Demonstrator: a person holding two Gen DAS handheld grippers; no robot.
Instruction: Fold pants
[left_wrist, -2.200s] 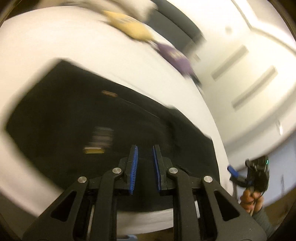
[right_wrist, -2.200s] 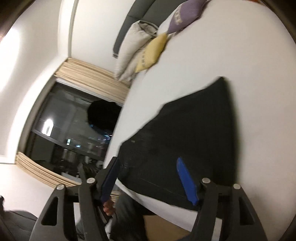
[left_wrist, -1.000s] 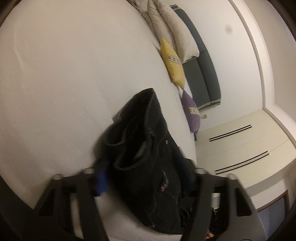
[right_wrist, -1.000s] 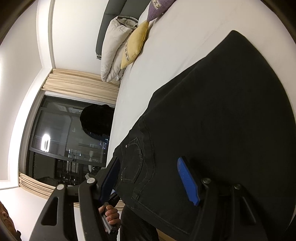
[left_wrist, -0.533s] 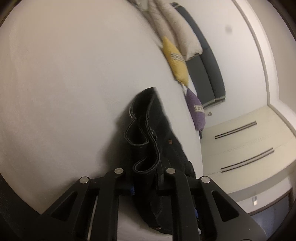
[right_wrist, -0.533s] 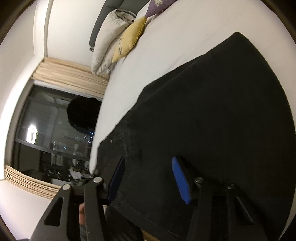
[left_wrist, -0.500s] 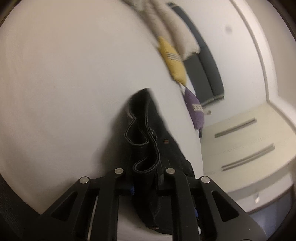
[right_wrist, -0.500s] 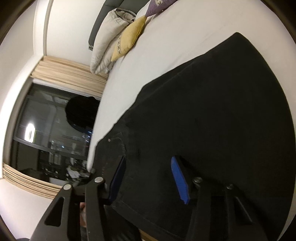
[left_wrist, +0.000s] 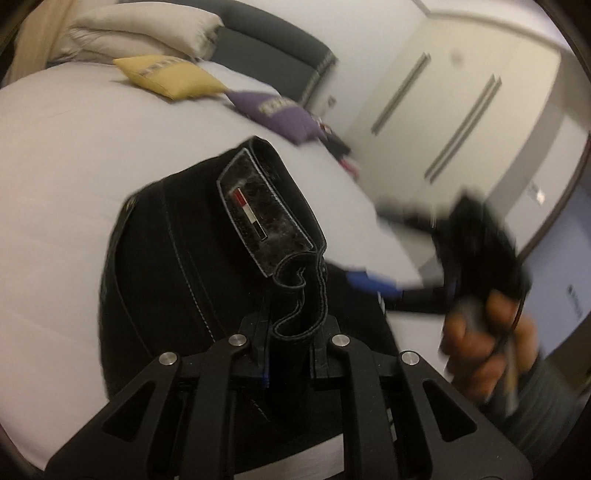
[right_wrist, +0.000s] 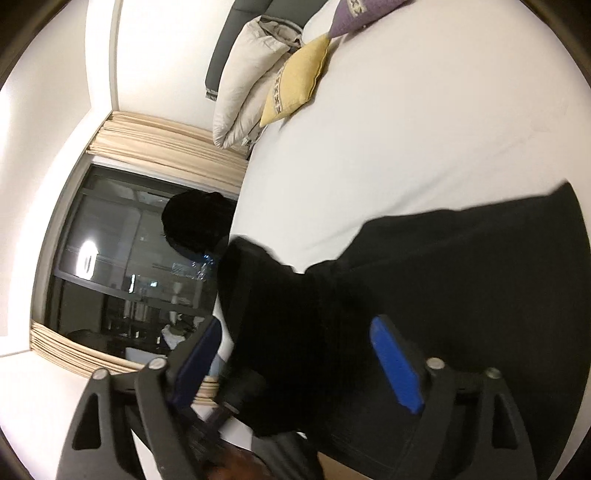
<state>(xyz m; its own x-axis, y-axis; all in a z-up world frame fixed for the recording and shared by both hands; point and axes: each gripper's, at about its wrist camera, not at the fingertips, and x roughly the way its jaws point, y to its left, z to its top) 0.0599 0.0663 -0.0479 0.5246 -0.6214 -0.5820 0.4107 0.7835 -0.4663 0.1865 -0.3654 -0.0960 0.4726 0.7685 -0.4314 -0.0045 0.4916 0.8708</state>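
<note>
Black pants lie on a white bed. My left gripper is shut on the pants' waistband, lifted off the bed, with the leather brand patch turned up. My right gripper is open over the pants, blue pads wide apart, holding nothing. It also shows blurred in the left wrist view, held in a hand at the right, beside the raised waistband.
A yellow cushion, a purple cushion and white pillows lie at the head of the bed. A dark headboard stands behind them. A dark window with beige curtains sits at the left of the right wrist view.
My left gripper has lifted the gripped waistband and swung it over toward the right, turning the patch up. My right gripper has stayed open and shifted along the pants.
</note>
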